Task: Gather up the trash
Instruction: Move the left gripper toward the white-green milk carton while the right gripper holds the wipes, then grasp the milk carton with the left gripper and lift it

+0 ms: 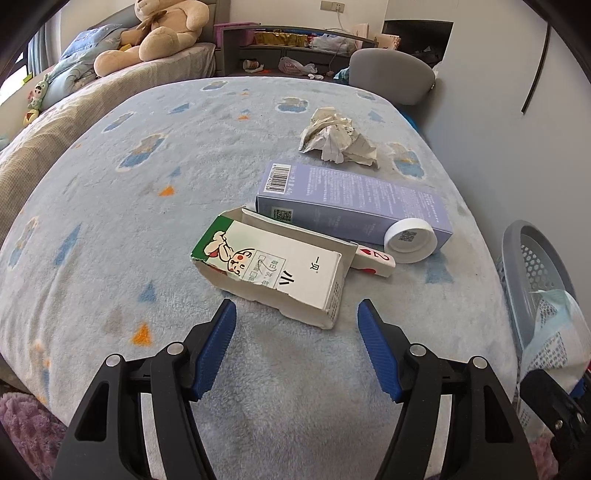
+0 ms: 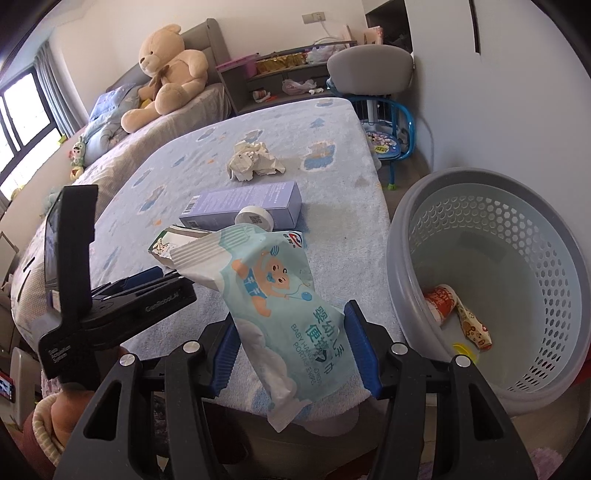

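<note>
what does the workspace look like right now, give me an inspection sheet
surface: bed with blue fleece blanket, some darker smudges
job's things: torn white carton, purple box, white cap, playing card, crumpled paper all on the blanket; wipes pack held; grey basket beside the bed, with some wrappers inside
clutter: teddy bear, small plush toys, littered shelf
grippers: left gripper open, just short of the carton; right gripper shut on the wipes pack
cables: one from the wall socket
surroundings: grey chair, blue child's chair, window
</note>
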### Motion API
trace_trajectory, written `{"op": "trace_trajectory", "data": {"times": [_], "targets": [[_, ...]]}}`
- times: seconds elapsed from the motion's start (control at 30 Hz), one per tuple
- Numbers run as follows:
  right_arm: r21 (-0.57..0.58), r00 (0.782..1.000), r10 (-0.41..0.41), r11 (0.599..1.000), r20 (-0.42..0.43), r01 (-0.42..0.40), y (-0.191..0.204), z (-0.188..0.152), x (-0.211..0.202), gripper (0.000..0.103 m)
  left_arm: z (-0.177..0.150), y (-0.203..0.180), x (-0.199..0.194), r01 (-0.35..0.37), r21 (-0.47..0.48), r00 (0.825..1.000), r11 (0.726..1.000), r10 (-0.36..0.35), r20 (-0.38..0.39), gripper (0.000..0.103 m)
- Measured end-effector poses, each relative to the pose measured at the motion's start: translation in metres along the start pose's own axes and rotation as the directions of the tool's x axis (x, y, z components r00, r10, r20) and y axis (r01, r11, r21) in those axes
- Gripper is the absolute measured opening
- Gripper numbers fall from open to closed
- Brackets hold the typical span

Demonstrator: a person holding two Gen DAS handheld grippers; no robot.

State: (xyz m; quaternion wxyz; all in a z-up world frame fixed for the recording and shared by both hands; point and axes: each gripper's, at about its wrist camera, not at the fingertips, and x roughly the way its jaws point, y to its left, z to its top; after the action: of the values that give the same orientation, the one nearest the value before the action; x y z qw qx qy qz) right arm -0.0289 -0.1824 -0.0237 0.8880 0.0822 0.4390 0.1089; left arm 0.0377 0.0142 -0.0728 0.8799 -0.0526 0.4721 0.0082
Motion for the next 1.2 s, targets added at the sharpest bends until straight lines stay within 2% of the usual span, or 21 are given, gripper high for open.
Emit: {"op": "trace_trajectory", "data": {"times": [0.3, 0.7, 0.8, 0.93, 1.07, 1.2], "targets": [[-0.004, 1.000, 0.014, 1.000, -0.002, -0.014, 0.006, 0.001, 0.000, 0.053, 0.001, 0.023, 0.003, -0.055, -0.043, 0.998, 0.998, 0.055, -0.009, 0.066], [-0.021, 1.000, 0.015, 1.000, 0.001, -0.015, 0.016, 0.001, 0.002, 0.053, -0.002, 0.091, -0.018, -0.127, -0.126, 0.992, 0.984, 0.129, 0.005, 0.066], [-0.023, 1.000, 0.015, 1.000, 0.001, -0.015, 0.017, 0.001, 0.002, 0.053, -0.002, 0.094, -0.027, -0.113, -0.122, 0.993, 0.986, 0.116, 0.019, 0.066], [-0.026, 1.000, 0.017, 1.000, 0.000, -0.017, 0.019, 0.003, 0.003, 0.053, 0.004, 0.083, -0.031, -0.053, -0.111, 0.998, 0.992, 0.056, 0.023, 0.066], [-0.021, 1.000, 0.020, 1.000, -0.002, -0.020, 0.017, 0.003, 0.004, 0.053, 0.017, 0.069, -0.024, -0.002, -0.106, 1.000, 0.994, 0.003, 0.008, 0.066], [-0.009, 1.000, 0.023, 1.000, 0.001, -0.023, 0.012, 0.004, 0.004, 0.053, 0.029, 0.052, -0.013, 0.008, -0.080, 1.000, 0.997, -0.009, -0.006, 0.066]]}}
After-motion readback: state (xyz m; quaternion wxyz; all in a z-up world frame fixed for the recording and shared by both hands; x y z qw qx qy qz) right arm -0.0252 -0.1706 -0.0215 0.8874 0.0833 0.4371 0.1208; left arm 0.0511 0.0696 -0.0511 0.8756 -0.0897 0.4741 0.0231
